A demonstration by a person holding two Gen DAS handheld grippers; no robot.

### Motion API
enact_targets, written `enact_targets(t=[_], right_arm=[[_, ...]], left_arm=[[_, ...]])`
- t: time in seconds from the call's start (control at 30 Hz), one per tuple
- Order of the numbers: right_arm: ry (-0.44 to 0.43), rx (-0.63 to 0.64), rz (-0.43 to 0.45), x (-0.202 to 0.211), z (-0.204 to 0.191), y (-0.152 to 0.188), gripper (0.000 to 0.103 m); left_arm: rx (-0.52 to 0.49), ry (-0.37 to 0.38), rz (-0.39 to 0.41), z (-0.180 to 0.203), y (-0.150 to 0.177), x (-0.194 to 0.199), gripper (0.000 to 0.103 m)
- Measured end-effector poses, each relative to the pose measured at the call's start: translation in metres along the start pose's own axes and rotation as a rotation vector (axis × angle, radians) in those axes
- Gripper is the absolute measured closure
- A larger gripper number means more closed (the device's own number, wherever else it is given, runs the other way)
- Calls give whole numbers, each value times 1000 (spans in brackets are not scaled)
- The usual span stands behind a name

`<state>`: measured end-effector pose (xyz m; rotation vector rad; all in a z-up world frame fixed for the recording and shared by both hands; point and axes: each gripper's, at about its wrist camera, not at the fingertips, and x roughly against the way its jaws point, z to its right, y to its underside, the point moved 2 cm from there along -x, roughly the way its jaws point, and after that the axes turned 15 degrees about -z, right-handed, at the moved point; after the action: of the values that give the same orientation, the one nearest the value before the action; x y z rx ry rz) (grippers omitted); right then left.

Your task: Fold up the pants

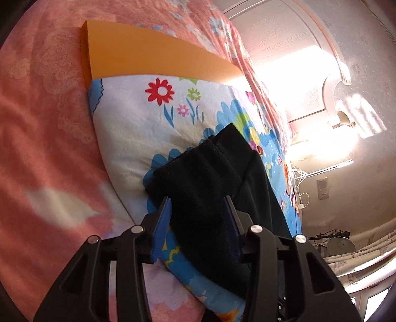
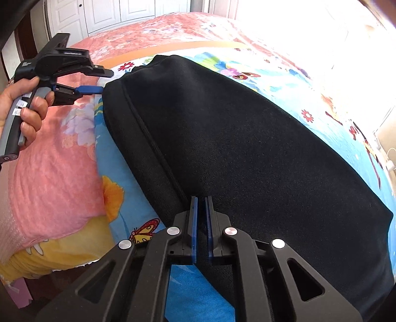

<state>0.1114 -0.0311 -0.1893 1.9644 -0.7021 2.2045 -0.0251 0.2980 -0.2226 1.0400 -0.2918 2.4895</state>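
Black pants (image 2: 235,148) lie folded on a floral blue and white blanket (image 2: 284,81) on the bed. In the left wrist view the pants (image 1: 210,188) run from the blanket toward me. My left gripper (image 1: 198,200) is open, its blue pads on either side of a pants edge without closing on it. It also shows in the right wrist view (image 2: 106,81) at the pants' far left corner, held by a hand. My right gripper (image 2: 201,199) is shut on the near edge of the pants, by the waistband seam.
A pink floral bedspread (image 1: 49,123) covers the bed. An orange board (image 1: 148,54) lies beyond the blanket. A pink pillow (image 2: 57,173) sits left of the pants. A headboard (image 1: 284,49), a wall socket with cables (image 1: 324,189) and white cabinet doors (image 2: 104,14) surround the bed.
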Motion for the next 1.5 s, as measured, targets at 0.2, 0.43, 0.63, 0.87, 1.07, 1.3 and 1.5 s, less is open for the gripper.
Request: enact_targets(t=[0.2, 0.43, 0.63, 0.87, 1.07, 1.3, 1.5], right_arm=[[-50, -23, -2, 2, 12, 1, 92], [-48, -133, 90, 26, 48, -10, 23], [88, -263, 102, 17, 82, -31, 19], [134, -270, 32, -10, 83, -25, 16], [141, -266, 24, -15, 81, -24, 16], [127, -281, 19, -21, 82, -22, 15], [133, -292, 29, -23, 83, -20, 11]], left_arm=[[32, -14, 100, -15, 16, 11, 98], [35, -79, 201, -24, 18, 16, 81], [-267, -237, 317, 49, 26, 31, 84], [-689, -446, 268, 137, 26, -39, 82], [-784, -686, 146, 123, -17, -96, 75], [-752, -653, 220, 124, -34, -75, 50], [-712, -603, 172, 128, -24, -77, 63]])
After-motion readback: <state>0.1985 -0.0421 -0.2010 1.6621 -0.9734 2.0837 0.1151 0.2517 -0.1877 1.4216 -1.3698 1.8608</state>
